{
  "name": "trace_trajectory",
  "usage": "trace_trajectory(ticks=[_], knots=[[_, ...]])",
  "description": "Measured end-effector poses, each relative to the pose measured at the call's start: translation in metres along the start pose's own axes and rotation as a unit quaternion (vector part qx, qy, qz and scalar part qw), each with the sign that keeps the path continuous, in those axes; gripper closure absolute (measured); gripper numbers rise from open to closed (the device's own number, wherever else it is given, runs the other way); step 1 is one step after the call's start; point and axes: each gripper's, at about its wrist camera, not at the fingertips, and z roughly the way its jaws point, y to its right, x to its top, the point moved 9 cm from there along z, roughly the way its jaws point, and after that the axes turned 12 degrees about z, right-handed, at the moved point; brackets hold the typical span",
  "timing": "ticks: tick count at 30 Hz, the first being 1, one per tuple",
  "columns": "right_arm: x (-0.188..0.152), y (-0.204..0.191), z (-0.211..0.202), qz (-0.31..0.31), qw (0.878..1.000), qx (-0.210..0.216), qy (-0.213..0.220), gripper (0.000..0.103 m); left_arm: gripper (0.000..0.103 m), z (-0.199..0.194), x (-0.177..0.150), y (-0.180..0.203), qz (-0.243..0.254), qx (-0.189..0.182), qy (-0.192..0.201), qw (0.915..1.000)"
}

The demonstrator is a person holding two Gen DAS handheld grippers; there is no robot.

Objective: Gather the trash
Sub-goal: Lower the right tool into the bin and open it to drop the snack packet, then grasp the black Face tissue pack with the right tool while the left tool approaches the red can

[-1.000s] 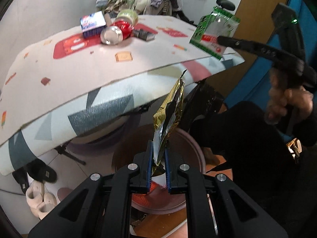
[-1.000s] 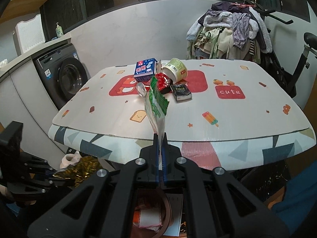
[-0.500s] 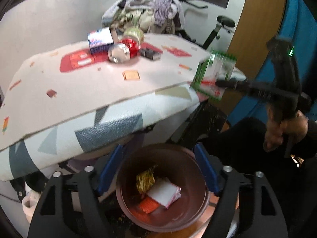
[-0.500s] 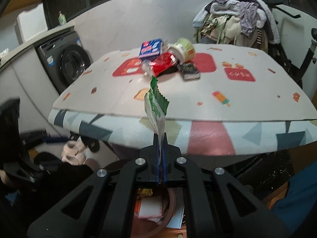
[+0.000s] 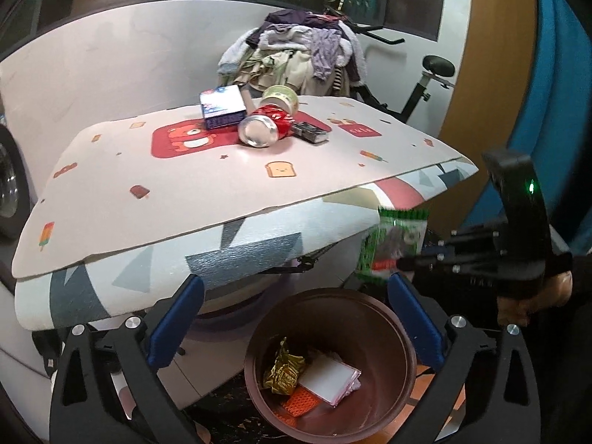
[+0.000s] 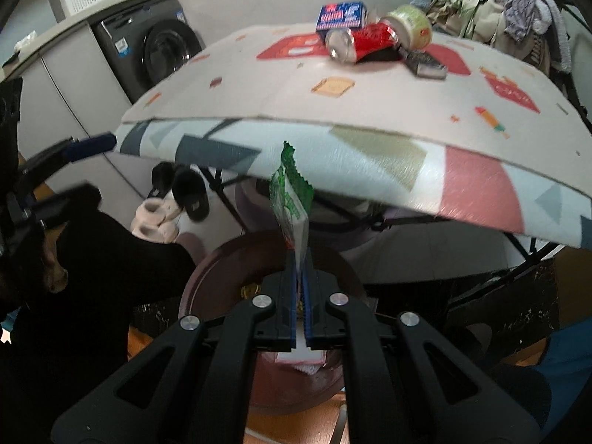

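My left gripper [image 5: 294, 285] hangs above the brown bin [image 5: 388, 333], its jaws opening wide with nothing between them. A gold wrapper [image 5: 283, 368] lies in the bin beside a white packet [image 5: 329, 377]. My right gripper [image 6: 299, 259] is shut on a green wrapper [image 6: 290, 199], held upright over the bin's rim [image 6: 207, 270]. In the left wrist view the green wrapper [image 5: 396, 240] hangs just beyond the bin's far right edge. On the table sit a blue box [image 5: 222, 105], a red can [image 5: 262, 125], a green cup [image 5: 281, 96] and a small dark box [image 5: 310, 132].
The patterned table [image 5: 148, 192] overhangs the bin. A washing machine [image 6: 162, 48] stands at the left, with slippers [image 6: 162, 214] on the floor under the table edge. A clothes pile [image 5: 296, 51] and an exercise bike [image 5: 425, 85] stand behind the table.
My left gripper opened and the gold wrapper dropped into the bin. My right gripper came down from table height to just above the bin, with the green wrapper in it.
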Motion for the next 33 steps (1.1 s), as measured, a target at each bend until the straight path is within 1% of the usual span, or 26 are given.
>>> trace_trajectory(ticks=[4,6,12,16,17,18,19,20,21,22,23,26,28,33], knots=[[-0.011,0.007,0.018,0.009,0.999,-0.010,-0.041,0.096,0.006,0.001,-0.007,-0.007,-0.013,0.023,-0.002,0.9997],[-0.014,0.009,0.024,0.009,0.998,-0.014,-0.054,0.096,0.006,0.001,-0.008,-0.008,-0.012,0.025,-0.003,0.9996],[-0.021,0.004,0.031,-0.005,0.997,-0.023,-0.070,0.096,0.006,0.004,-0.008,0.000,0.012,0.028,-0.009,0.9995],[-0.022,0.005,0.033,-0.005,0.997,-0.025,-0.075,0.094,0.006,0.005,-0.009,0.002,0.013,0.026,-0.011,0.9995],[-0.023,0.006,0.033,-0.005,0.997,-0.027,-0.077,0.089,0.006,0.005,-0.009,0.002,0.012,0.026,-0.012,0.9995],[-0.022,0.006,0.034,-0.005,0.997,-0.029,-0.077,0.087,0.006,0.005,-0.010,0.001,0.009,0.025,-0.013,0.9996],[-0.022,0.006,0.034,-0.005,0.997,-0.029,-0.077,0.081,0.006,0.005,-0.010,0.001,0.007,0.025,-0.013,0.9996],[-0.022,0.006,0.034,-0.005,0.997,-0.029,-0.076,0.073,0.006,0.006,-0.010,0.000,0.005,0.025,-0.013,0.9996],[-0.022,0.006,0.033,-0.005,0.997,-0.030,-0.074,0.067,0.006,0.006,-0.010,0.000,0.004,0.025,-0.014,0.9996],[-0.021,0.006,0.033,-0.005,0.997,-0.031,-0.073,0.052,0.006,0.007,-0.010,-0.001,0.003,0.025,-0.014,0.9996],[-0.020,0.007,0.033,-0.005,0.997,-0.035,-0.070,0.032,0.006,0.007,-0.010,-0.001,0.002,0.025,-0.014,0.9996],[-0.017,0.007,0.029,-0.007,0.997,-0.038,-0.060,0.014,0.006,0.007,-0.010,-0.002,0.001,0.026,-0.014,0.9996],[-0.017,0.009,0.028,-0.008,0.997,-0.042,-0.056,0.008,0.006,0.007,-0.010,-0.003,0.000,0.027,-0.015,0.9995],[-0.008,0.017,0.023,0.005,0.997,-0.062,-0.040,0.006,0.006,0.010,-0.012,-0.005,-0.001,0.027,-0.023,0.9994]])
